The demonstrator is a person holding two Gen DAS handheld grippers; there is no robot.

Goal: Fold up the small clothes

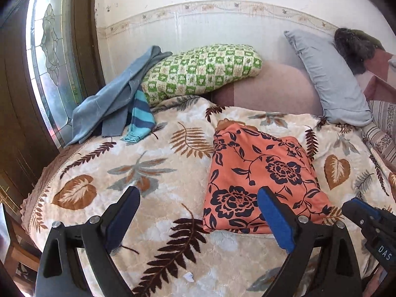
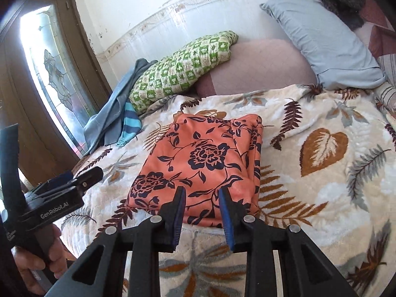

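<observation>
So the orange floral cloth point(image 1: 262, 173) is sitting folded into a neat rectangle on the leaf-print blanket point(image 1: 148, 173), roughly the middle of the bed. In the left wrist view it's off at about 2 o'clock from the left gripper point(image 1: 198, 210), whose jaws are spread wide with nothing between them, hovering over bare blanket just beside the cloth's left edge. The right gripper point(image 2: 201, 205) has its jaws parted too, narrower gap, nothing pinched, and the cloth's near edge shows straight ahead at 12 o'clock between the blue pads point(image 2: 179, 210). Can't tell if the tips actually touch the fabric.

Back at 11 o'clock there's a grey-blue garment point(image 1: 111, 104) heaped with a teal striped piece point(image 1: 139, 116), leaning on a green checked pillow point(image 1: 203, 69). A pale blue pillow point(image 1: 329, 79) is up at 1 o'clock against the wall.
</observation>
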